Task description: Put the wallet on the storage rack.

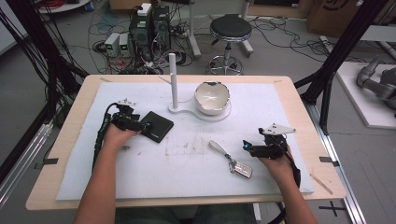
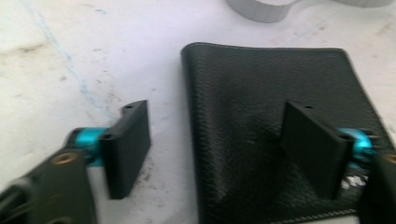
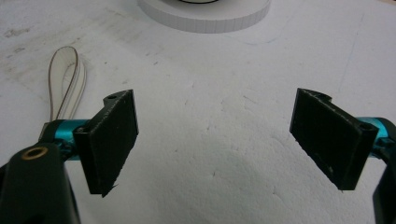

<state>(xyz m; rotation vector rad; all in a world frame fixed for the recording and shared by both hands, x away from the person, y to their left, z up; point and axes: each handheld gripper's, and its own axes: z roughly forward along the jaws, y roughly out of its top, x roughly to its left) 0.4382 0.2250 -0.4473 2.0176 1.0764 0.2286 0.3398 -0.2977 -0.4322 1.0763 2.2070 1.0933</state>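
The left gripper (image 1: pixel 140 125) is sitting at the left edge of the black wallet (image 1: pixel 157 126), and its jaws are standing wide apart. In the left gripper view, one jaw is hanging over the bare white mat (image 2: pixel 70 70) and the other is hanging over the wallet (image 2: pixel 261 116). So the wallet's near edge is lying between the two jaws. I cannot tell if a jaw is touching the leather yet.

The wallet is lying flat on the mat, left of the white stand (image 1: pixel 173 81) and the bowl (image 1: pixel 212 98). Its long side is running away from the gripper, toward the stand.

The right gripper (image 1: pixel 246 145) is resting far off on the other side, near the key (image 1: pixel 240 169) and its strap (image 1: pixel 218 148). Its jaws are wide apart too, with nothing in them.

The left hand is much nearer, so I think the wallet is its job. It probably needs to slide one jaw under the edge before closing.
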